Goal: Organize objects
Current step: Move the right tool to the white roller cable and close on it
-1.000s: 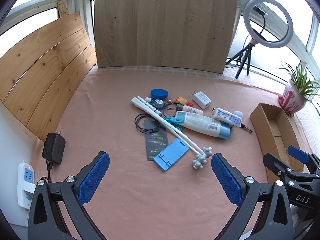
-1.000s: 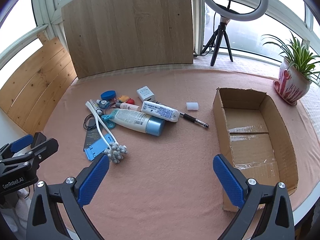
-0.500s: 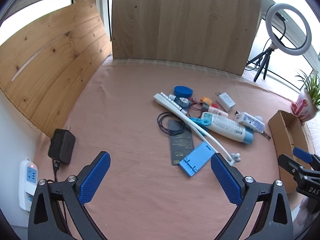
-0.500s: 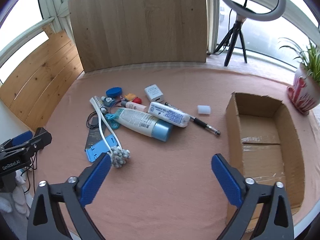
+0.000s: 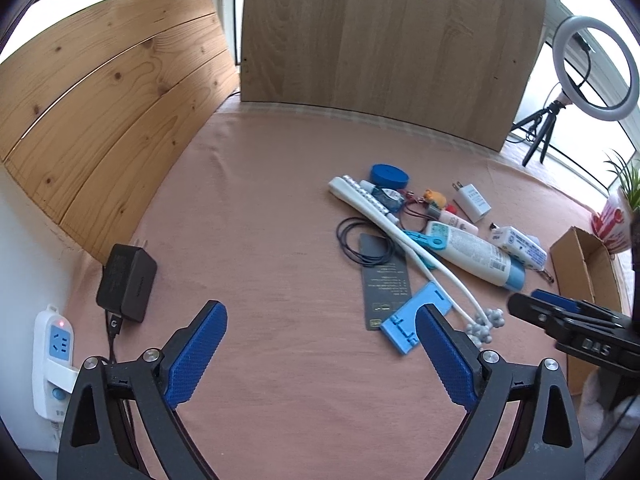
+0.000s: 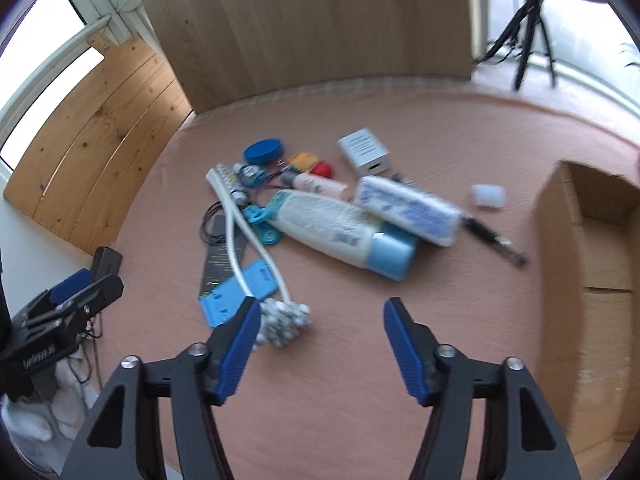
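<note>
My right claw has just been closing, nothing between its blue pads; the white beaded massager head lies just beside its left finger. My left claw is released wide over bare pink table.

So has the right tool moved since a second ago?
Yes. The right tool has come down towards the clutter: the lotion bottle looms larger, the cardboard box slides right. Its jaws have been closing, nothing between them.

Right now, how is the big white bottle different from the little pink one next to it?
The big white bottle is much larger than the little pink bottle. The big white bottle has a light blue cap, while the little pink bottle has a dark one. The big white bottle shows printed text; the little pink bottle's is too blurred to read. Both lie on their sides in the pile.
</note>
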